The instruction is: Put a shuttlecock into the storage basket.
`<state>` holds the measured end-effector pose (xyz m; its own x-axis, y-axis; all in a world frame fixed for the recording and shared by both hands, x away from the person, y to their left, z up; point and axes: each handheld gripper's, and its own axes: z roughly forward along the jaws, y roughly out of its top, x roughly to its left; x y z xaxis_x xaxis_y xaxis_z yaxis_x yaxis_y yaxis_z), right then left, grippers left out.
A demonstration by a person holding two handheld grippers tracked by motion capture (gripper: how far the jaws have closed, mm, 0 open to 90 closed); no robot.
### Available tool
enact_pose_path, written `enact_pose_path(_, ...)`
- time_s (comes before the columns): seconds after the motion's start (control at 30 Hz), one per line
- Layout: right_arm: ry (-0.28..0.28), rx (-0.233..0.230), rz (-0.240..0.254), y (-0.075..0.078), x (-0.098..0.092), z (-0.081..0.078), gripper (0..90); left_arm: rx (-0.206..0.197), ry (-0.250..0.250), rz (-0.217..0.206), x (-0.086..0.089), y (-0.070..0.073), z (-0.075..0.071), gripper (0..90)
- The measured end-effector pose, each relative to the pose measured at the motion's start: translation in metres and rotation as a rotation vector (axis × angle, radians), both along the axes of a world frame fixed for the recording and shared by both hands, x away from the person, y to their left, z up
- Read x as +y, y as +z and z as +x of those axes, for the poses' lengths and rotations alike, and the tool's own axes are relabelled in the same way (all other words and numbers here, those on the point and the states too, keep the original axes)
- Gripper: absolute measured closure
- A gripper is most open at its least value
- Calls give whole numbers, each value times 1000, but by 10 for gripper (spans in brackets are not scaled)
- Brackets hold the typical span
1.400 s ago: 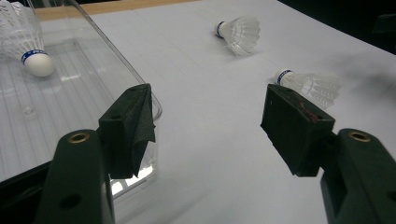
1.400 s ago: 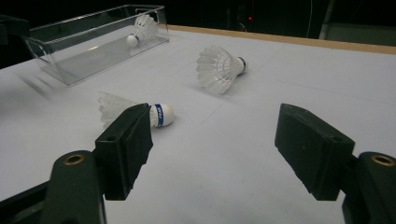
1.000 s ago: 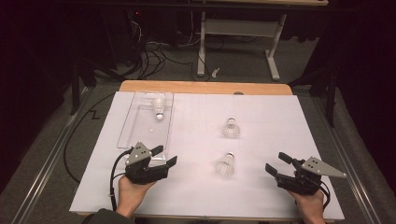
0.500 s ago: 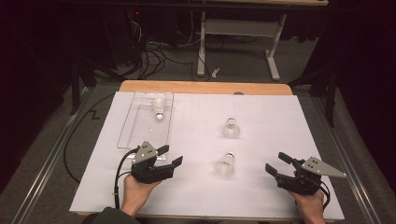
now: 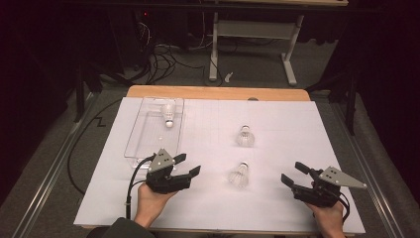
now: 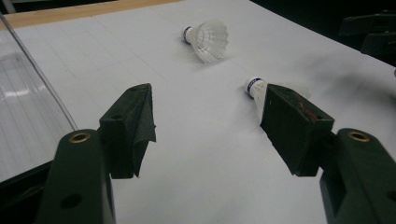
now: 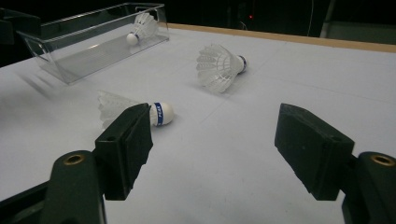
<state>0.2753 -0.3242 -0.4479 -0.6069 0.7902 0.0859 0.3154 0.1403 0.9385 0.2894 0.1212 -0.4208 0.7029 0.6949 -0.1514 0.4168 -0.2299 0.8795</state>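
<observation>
The near shuttlecock (image 5: 239,175) lies on the bench just right of the left gripper (image 5: 190,165), cork end pointing far; both grippers' jaws stand apart, the right gripper (image 5: 293,173) sits farther off.

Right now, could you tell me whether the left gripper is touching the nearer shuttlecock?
Apart. The high view shows bare white paper between the open left gripper and the nearer shuttlecock.

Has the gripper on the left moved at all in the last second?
Yes. The left gripper has shifted right and slightly forward, away from the clear tray corner and toward the nearer shuttlecock.
</observation>
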Motion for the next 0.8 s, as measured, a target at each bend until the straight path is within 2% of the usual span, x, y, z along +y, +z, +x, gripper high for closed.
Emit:
enact_pose_path(0.07,0,0,0,0,0,0,279,-9,-7,-1,-2,0,1,352)
enact_pose_path(0.43,1,2,0,0,0,0,279,-2,-27,12,-10,3,3,362)
enact_pose_path(0.8,1,1,2,0,0,0,279,-2,-47,1,-19,4,6,359)
